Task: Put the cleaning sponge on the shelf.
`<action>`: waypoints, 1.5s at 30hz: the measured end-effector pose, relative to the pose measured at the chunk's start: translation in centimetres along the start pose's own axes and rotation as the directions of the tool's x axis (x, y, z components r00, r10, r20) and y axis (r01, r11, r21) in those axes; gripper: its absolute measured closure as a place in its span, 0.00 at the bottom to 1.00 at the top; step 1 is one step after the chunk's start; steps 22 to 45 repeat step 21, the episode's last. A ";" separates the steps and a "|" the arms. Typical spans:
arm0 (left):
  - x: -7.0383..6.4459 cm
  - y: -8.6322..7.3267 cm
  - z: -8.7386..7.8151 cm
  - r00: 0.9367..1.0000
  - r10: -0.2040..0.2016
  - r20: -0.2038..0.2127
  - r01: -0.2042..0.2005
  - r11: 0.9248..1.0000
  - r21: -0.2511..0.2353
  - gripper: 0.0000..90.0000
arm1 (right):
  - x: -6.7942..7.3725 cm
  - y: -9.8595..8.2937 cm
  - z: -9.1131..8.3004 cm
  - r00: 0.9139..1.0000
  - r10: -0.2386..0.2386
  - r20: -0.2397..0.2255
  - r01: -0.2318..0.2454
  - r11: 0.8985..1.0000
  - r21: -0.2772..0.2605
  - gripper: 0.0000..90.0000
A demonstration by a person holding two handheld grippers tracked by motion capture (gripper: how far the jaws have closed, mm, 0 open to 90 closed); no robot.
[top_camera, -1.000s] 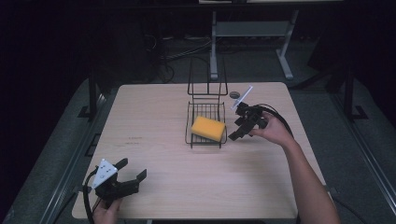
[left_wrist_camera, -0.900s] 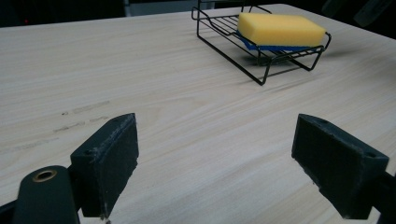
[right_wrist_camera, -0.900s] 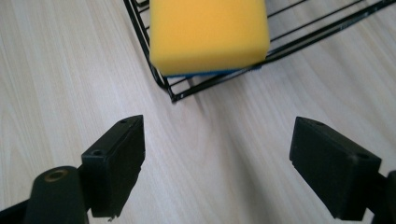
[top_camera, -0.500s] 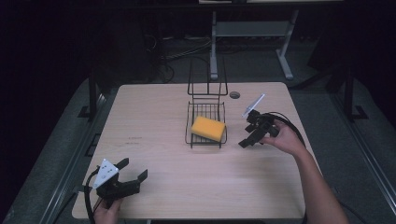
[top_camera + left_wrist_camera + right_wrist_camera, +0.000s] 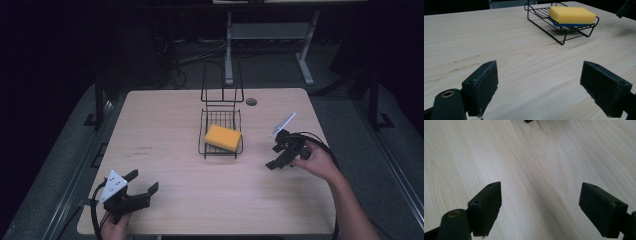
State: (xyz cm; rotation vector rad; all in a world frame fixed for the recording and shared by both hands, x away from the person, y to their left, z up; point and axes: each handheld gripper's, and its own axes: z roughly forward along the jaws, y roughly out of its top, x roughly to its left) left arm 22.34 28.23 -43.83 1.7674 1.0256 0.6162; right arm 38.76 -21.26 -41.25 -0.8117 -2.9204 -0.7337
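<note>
A yellow sponge (image 5: pixel 223 137) with a blue underside lies in a black wire rack (image 5: pixel 205 146) at the middle of the wooden table; the left gripper view shows the sponge (image 5: pixel 572 15) in the rack (image 5: pixel 561 37) ahead and to the right. My right gripper (image 5: pixel 273 157) hovers over the table to the right of the rack, open and empty, its jaws wide apart above bare wood (image 5: pixel 540 195). My left gripper (image 5: pixel 143 182) rests near the front left corner, open with nothing between its jaws (image 5: pixel 539 87).
The rack has a tall wire handle (image 5: pixel 222 80) rising at its far side. A small dark round hole (image 5: pixel 251 101) sits in the tabletop behind the rack. A metal stand (image 5: pixel 270 32) and cables lie on the floor beyond the table.
My right gripper has pulled away from the rack, moving right and toward the table's front. The sponge stays in the rack. The left gripper has not moved.
</note>
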 end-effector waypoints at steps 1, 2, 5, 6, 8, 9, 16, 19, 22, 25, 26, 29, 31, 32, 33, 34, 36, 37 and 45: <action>0.0 0.0 0.0 1.000 0.000 -0.001 0.000 1.000 0.000 0.16 | 0.2 -0.6 -0.1 1.000 0.008 0.006 -0.008 1.000 0.000 0.20; 0.0 0.0 0.0 1.000 0.000 -0.001 0.000 1.000 0.000 0.16 | 0.2 -0.6 -0.1 1.000 0.008 0.006 -0.008 1.000 0.000 0.20; -0.1 0.0 0.0 1.000 0.000 -0.001 0.000 1.000 -0.001 0.16 | 0.5 -1.6 -0.1 1.000 0.013 0.018 -0.013 1.000 0.008 0.20; -0.1 0.0 0.0 1.000 0.001 0.002 -0.001 1.000 0.001 0.16 | 0.8 -2.2 -0.2 1.000 0.019 0.019 -0.020 1.000 0.007 0.20; -0.1 0.0 0.0 1.000 0.001 0.002 -0.001 1.000 0.001 0.16 | 1.0 -2.6 -0.2 1.000 0.018 0.020 -0.018 1.000 0.009 0.20; -0.1 0.0 0.0 1.000 0.001 0.001 -0.001 1.000 0.000 0.16 | 1.3 -2.9 -0.2 1.000 0.019 0.024 -0.019 1.000 0.012 0.20; -0.1 0.0 0.0 1.000 -0.002 0.018 0.002 1.000 0.001 0.16 | 3.5 -5.4 -0.4 0.998 0.039 0.042 -0.039 0.999 -0.012 0.18; -0.2 0.0 0.1 1.000 0.010 0.010 -0.010 1.000 0.000 0.16 | 5.1 -6.3 -0.7 0.997 0.039 0.064 -0.035 0.998 -0.061 0.17; -0.3 0.0 0.2 1.000 0.010 0.010 -0.011 1.000 0.003 0.16 | 6.5 -6.9 -1.0 0.996 0.034 0.087 -0.024 0.993 -0.111 0.17; -0.3 0.0 0.2 1.000 0.010 0.010 -0.011 1.000 0.003 0.16 | 6.5 -6.9 -1.0 0.996 0.034 0.087 -0.024 0.993 -0.111 0.17; -0.3 0.0 0.2 1.000 0.010 0.010 -0.011 1.000 0.003 0.16 | 6.5 -6.9 -1.0 0.996 0.034 0.087 -0.024 0.993 -0.111 0.17; -0.3 0.0 0.2 1.000 0.010 0.010 -0.011 1.000 0.003 0.16 | 6.5 -6.9 -1.0 0.996 0.034 0.087 -0.024 0.993 -0.111 0.17; -0.3 0.0 0.2 1.000 0.010 0.010 -0.011 1.000 0.003 0.16 | 6.5 -6.9 -1.0 0.996 0.034 0.087 -0.024 0.993 -0.111 0.17; -0.3 0.0 0.2 1.000 0.010 0.010 -0.011 1.000 0.003 0.16 | 6.5 -6.9 -1.0 0.996 0.034 0.087 -0.024 0.993 -0.111 0.17; -0.3 0.0 0.2 1.000 0.010 0.010 -0.011 1.000 0.003 0.16 | 6.5 -6.9 -1.0 0.996 0.034 0.087 -0.024 0.993 -0.111 0.17; -0.3 0.0 0.2 1.000 0.010 0.010 -0.011 1.000 0.003 0.16 | 6.5 -6.9 -1.0 0.996 0.034 0.087 -0.024 0.993 -0.111 0.17; -0.3 0.0 0.2 1.000 0.010 0.010 -0.011 1.000 0.003 0.16 | 6.5 -6.9 -1.0 0.996 0.034 0.087 -0.024 0.993 -0.111 0.17; -0.3 0.0 0.2 1.000 0.010 0.010 -0.011 1.000 0.003 0.16 | 6.5 -6.9 -1.0 0.996 0.034 0.087 -0.024 0.993 -0.111 0.17; -0.3 0.0 0.2 1.000 0.010 0.010 -0.011 1.000 0.003 0.16 | 6.5 -6.9 -1.0 0.996 0.034 0.087 -0.024 0.993 -0.111 0.17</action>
